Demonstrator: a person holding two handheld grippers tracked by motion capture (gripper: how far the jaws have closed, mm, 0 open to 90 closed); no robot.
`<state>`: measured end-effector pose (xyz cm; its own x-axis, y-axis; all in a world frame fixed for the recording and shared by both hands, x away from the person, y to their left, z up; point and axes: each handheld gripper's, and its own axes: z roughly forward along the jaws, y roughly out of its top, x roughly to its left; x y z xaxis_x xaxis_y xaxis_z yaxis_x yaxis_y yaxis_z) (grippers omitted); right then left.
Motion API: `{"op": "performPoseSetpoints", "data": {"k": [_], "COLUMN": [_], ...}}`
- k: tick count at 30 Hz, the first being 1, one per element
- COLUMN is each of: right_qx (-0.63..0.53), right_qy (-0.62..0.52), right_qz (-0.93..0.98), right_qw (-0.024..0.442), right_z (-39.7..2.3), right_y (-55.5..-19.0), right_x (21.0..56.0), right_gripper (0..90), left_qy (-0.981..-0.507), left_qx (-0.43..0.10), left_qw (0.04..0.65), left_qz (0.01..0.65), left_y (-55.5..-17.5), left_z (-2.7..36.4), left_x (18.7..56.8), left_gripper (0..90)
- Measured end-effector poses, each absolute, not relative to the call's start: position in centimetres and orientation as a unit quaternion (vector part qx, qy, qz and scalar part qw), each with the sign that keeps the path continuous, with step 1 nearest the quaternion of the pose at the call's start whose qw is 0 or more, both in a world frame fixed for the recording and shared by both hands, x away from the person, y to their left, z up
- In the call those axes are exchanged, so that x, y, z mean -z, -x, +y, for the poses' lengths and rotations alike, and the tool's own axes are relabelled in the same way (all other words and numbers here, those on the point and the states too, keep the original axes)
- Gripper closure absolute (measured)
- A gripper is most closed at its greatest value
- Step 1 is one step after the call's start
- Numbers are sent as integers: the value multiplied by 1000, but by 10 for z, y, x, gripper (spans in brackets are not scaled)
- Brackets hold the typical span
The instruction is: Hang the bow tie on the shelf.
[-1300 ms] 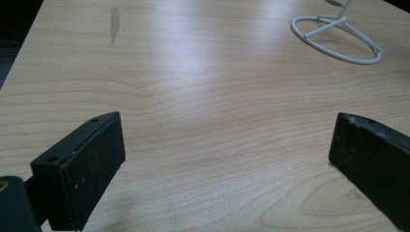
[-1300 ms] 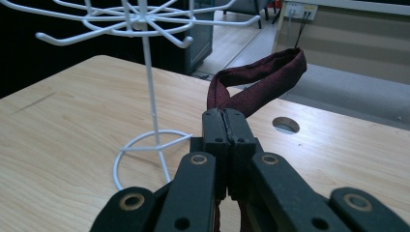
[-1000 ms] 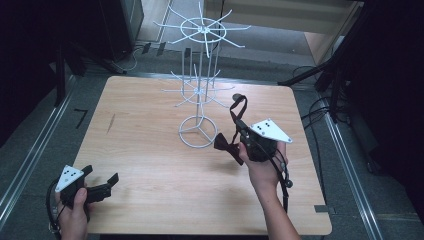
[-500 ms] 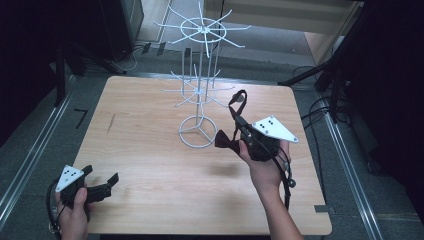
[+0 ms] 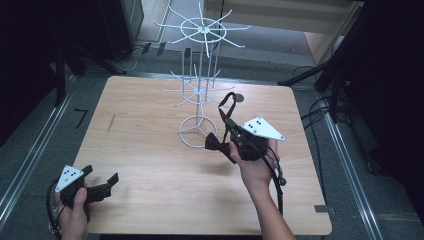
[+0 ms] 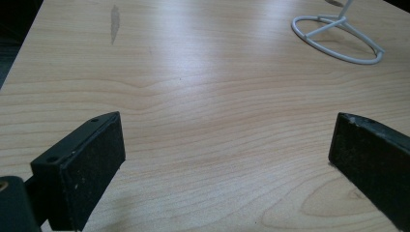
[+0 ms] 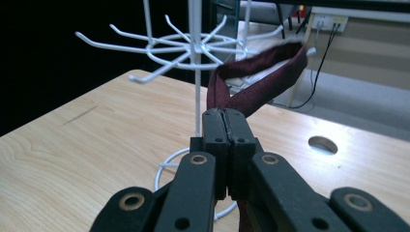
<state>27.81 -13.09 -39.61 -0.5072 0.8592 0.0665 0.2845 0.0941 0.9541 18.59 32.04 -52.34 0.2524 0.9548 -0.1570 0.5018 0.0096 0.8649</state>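
- the right gripper [image 7: 225,121] has its two black jaws pressed flat together on the dark red strap [image 7: 261,89] of a bow tie [image 5: 218,144]; the strap loops up and away from the tips toward the upper right of the right gripper view.
- in the high view the right gripper [image 5: 231,131] is held above the table by the right hand [image 5: 255,162], with the bow hanging just below and left of the jaws and the strap loop [image 5: 227,102] standing up past them.
- the left gripper [image 6: 227,159] has its jaws spread wide with nothing between them, only bare wood; the left hand [image 5: 75,212] holds it low at the near left corner of the table, well apart from the bow tie.
- no brand, label or writing can be read on anything.
- the white wire rack [image 5: 199,85], with its ring foot [image 5: 196,131] and hooked arms at two levels, stands mid-table just left of the right gripper; its foot [image 6: 338,41] shows far off in the left gripper view.
- the table [image 5: 145,150] is pale wood with visible grain, a dark scuff [image 6: 114,19] near the left side and a round hole [image 7: 323,143] toward the far edge.
- around it lie grey floor, metal rails, black cables and dark surroundings; a wall socket [image 7: 329,21] with plugged cables sits behind.
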Motion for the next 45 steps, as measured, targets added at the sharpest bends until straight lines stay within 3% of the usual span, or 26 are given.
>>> {"op": "performPoseSetpoints", "data": {"k": [45], "right_qx": [-478], "right_qy": [-451], "right_qz": [720], "right_qw": [223], "right_z": [-92], "right_y": [-339], "right_x": [456], "right_gripper": [874], "left_qy": [-655], "left_qx": [-254], "left_qw": [445], "left_qz": [555], "left_y": [-186], "left_z": [321], "left_x": [524], "left_gripper": [1]}}
